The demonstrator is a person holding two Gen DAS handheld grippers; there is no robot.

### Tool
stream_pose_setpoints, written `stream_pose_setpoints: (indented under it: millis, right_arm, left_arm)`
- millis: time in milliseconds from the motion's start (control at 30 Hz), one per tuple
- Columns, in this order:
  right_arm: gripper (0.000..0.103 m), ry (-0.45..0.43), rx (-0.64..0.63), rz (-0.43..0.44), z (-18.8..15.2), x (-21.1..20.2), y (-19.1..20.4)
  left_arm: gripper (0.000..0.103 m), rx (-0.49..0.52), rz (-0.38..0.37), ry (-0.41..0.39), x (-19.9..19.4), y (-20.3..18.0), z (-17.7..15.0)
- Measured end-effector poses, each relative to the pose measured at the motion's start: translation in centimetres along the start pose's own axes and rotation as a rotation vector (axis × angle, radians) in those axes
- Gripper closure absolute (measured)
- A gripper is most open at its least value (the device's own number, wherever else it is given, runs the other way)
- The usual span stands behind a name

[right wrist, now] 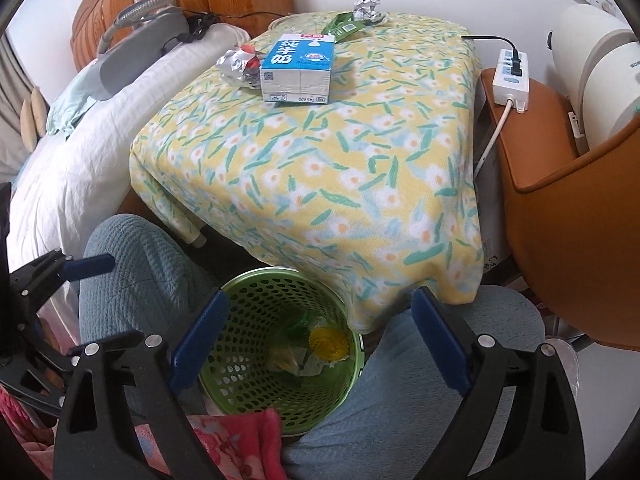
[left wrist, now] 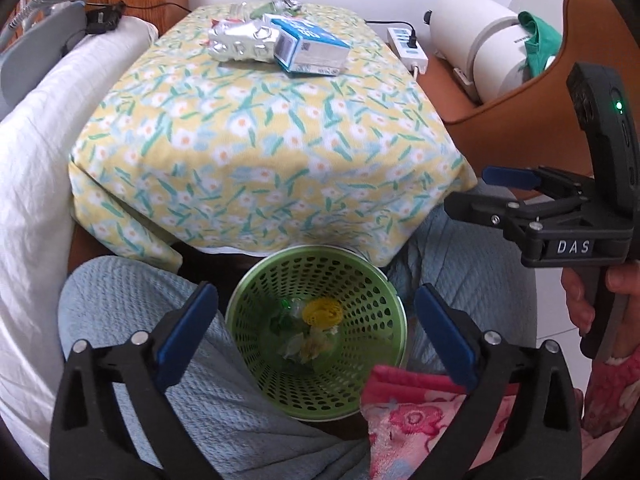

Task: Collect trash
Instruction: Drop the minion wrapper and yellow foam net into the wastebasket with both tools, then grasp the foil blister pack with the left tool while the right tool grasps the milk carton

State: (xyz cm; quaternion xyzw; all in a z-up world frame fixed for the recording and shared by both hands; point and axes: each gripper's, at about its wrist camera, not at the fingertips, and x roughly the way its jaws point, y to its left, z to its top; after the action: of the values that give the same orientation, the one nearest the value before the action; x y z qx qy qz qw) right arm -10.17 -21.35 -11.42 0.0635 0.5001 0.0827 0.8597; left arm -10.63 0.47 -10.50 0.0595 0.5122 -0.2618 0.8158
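Note:
A green perforated bin [left wrist: 320, 332] [right wrist: 276, 340] stands on the floor between the person's knees, with a yellow lid and wrappers at its bottom. My left gripper [left wrist: 316, 336] is open and empty above the bin. My right gripper [right wrist: 320, 344] is open and empty above the bin too; it also shows in the left wrist view [left wrist: 496, 192] at the right. On the floral-cloth table [left wrist: 260, 140] [right wrist: 340, 160] lie a blue milk carton [left wrist: 310, 46] [right wrist: 298, 68], a silver foil wrapper [left wrist: 242, 42] [right wrist: 238, 66], a green packet [right wrist: 344, 26] and a foil ball [right wrist: 368, 10].
A white bed [right wrist: 100, 112] is on the left with a grey device [right wrist: 140, 44]. An orange chair [right wrist: 560, 208] holds a power strip [right wrist: 512, 80] and a white appliance [left wrist: 480, 40]. Pink fabric [left wrist: 420, 420] lies on the lap.

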Motion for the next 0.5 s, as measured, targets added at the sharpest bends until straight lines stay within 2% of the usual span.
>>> stream_pose_setpoints:
  millis: [267,500]
  right_arm:
    - [0.011,0.014,-0.004,0.001,-0.1,0.4,0.3]
    - [0.011,0.023,-0.006,0.0,-0.2,0.7,0.4]
  left_arm:
    - [0.008,-0.021,0.067,0.001,0.1,0.9,0.5]
    - [0.008,-0.061,0.071,-0.011,-0.2,1.9,0.6]
